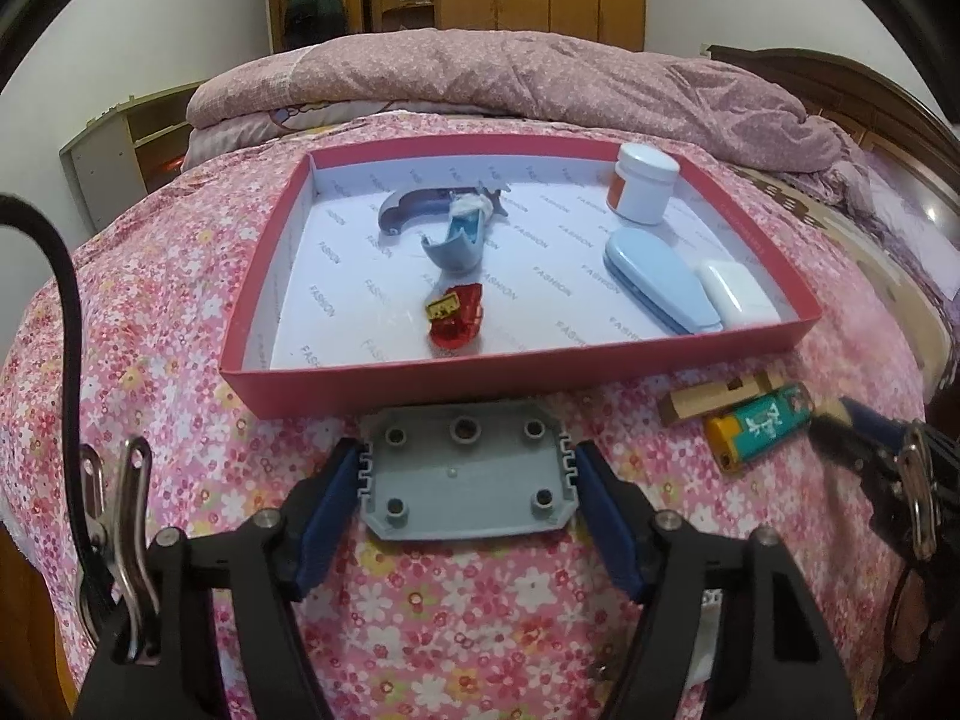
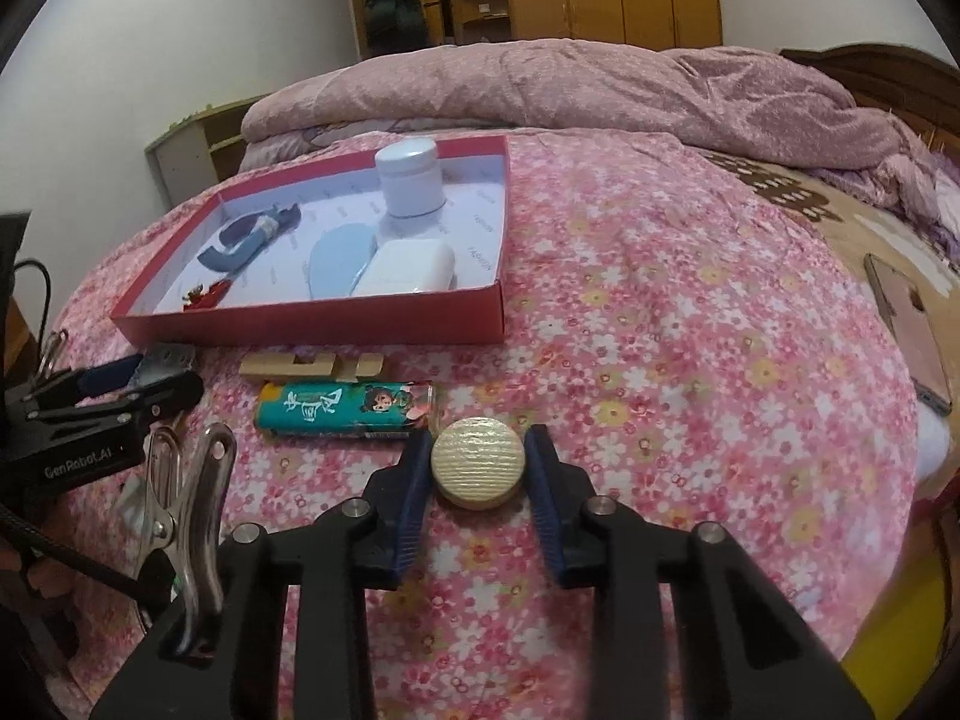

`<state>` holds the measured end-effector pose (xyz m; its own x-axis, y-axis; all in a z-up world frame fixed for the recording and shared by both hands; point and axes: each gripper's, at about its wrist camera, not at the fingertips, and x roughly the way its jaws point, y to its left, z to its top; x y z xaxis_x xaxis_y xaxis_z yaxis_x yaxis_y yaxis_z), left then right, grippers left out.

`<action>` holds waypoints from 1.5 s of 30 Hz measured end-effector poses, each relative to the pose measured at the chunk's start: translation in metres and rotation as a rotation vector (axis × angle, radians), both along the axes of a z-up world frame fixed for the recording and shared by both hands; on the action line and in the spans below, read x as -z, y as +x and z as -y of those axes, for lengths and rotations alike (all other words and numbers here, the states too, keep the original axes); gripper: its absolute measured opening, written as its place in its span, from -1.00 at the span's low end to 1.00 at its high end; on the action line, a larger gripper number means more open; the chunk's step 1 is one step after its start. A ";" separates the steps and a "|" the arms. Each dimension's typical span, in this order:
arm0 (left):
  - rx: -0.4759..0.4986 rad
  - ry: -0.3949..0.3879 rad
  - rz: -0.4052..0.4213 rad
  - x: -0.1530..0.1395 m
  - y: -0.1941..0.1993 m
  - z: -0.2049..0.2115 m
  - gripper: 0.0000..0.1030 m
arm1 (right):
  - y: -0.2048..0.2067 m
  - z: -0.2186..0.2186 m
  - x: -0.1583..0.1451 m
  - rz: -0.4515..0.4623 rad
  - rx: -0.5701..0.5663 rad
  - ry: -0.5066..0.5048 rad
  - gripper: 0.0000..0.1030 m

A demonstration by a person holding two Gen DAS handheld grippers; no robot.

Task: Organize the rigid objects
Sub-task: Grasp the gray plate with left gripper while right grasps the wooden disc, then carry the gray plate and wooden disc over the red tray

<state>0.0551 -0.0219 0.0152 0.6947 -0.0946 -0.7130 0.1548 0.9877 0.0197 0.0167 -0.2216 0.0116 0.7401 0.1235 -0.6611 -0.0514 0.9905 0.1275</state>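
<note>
Grey plastic plate (image 1: 465, 477) on the floral bedspread (image 1: 480, 630), just before the red box (image 1: 420, 387), gripped by the left gripper (image 1: 468, 480). Cream ridged disc (image 2: 478, 461), apparently wooden, clamped in the right gripper (image 2: 478, 468) beside a teal lighter (image 2: 345, 411).

Dim warm indoor light, soft shadows; strong fisheye bending, dark vignette at corners; slight blur overall.
</note>
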 end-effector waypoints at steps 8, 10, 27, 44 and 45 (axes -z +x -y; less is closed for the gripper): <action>0.013 -0.034 -0.007 -0.006 -0.005 -0.007 0.43 | 0.001 -0.002 0.000 -0.001 0.001 -0.010 -0.36; 0.014 -0.046 0.001 -0.009 -0.009 -0.010 0.43 | 0.001 -0.004 0.000 -0.003 0.001 -0.013 -0.36; 0.006 -0.076 0.062 -0.073 0.008 -0.026 0.43 | 0.016 -0.001 -0.037 -0.013 -0.036 0.036 -0.37; 0.005 -0.073 -0.003 -0.066 0.043 -0.024 0.43 | 0.060 -0.038 -0.059 -0.002 -0.173 0.004 -0.37; 0.004 -0.071 -0.008 -0.064 0.045 -0.023 0.43 | 0.063 -0.040 -0.060 0.000 -0.177 0.007 -0.37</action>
<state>0.1001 0.0011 0.0794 0.6887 -0.1481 -0.7098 0.1585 0.9860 -0.0520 0.0799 -0.1816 0.0711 0.7065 0.2565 -0.6595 -0.2252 0.9650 0.1342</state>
